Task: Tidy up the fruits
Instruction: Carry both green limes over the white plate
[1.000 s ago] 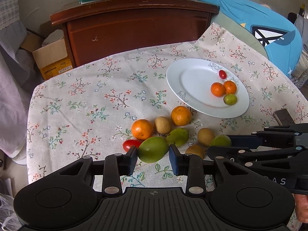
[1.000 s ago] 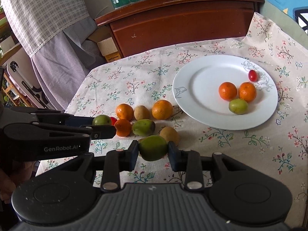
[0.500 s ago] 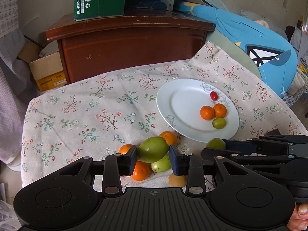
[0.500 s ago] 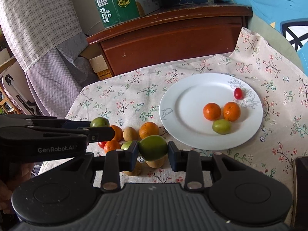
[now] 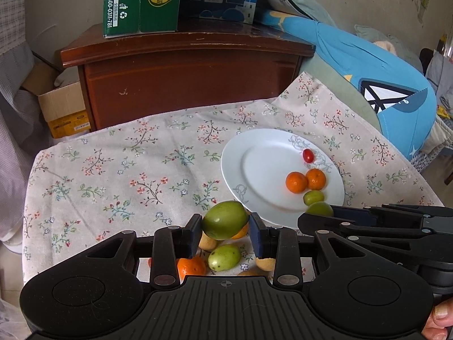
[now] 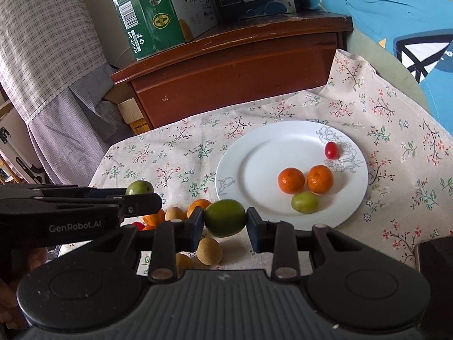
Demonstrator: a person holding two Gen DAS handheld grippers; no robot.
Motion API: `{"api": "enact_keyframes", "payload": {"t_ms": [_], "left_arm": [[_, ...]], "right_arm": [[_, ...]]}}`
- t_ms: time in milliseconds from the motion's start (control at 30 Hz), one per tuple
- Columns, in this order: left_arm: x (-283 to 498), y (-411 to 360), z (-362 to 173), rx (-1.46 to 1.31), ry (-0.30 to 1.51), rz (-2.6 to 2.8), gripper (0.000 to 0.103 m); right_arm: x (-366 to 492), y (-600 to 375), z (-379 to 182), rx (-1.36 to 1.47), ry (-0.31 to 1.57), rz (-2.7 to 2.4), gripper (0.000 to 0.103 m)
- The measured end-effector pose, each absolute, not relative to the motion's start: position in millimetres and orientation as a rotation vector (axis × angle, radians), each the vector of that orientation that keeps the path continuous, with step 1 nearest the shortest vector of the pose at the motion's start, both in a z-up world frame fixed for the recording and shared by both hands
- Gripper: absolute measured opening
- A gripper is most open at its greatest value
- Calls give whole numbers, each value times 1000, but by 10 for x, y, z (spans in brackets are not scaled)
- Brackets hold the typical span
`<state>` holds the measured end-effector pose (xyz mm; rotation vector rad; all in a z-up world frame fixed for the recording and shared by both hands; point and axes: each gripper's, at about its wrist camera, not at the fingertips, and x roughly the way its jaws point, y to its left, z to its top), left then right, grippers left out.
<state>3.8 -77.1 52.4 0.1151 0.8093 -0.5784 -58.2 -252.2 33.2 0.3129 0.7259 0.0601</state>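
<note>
While both claws hang above the near edge of the counter, each is clamped on a green fruit of its own: the left claw [image 5: 225,228] grips one green fruit [image 5: 225,220] across its middle, and the right claw [image 6: 225,225] pinches another green fruit [image 6: 225,217] the same way, the pads pressing on opposite flanks. The white plate [image 6: 254,167] sits toward the right side of the flowered cloth [image 5: 113,170] and already carries two mandarins [image 6: 304,180], a small green fruit [image 6: 305,202] and a cherry tomato [image 6: 331,150], all gathered on its right half, so its left half is bare. Loose fruit [image 5: 223,257], green, orange and tan, lies on the cloth near the front edge, below the claws. These fruits look firm, smooth-skinned and light, so they should carry easily, but the rounded, waxy skin could slip if the pads sit off the widest part, and hard squeezing might bruise them. Taking hold across the broadest girth, as now, seems the safest. Being round, they will probably roll once set down, so releasing low over the flat centre of the plate would be wise.
</note>
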Motion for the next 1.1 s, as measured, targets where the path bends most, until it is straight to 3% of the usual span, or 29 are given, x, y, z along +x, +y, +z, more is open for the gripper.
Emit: {"api": "enact_keyframes", "payload": {"t_ms": [467,1100], "left_arm": [[204,-991,642,108,771,-597,33],[493,-1450,367,103,820,-648,33]], "right_arm": [[-407,-2878,474,376,686,-2,33],[55,-3363,272,449,701,-79,33]]}}
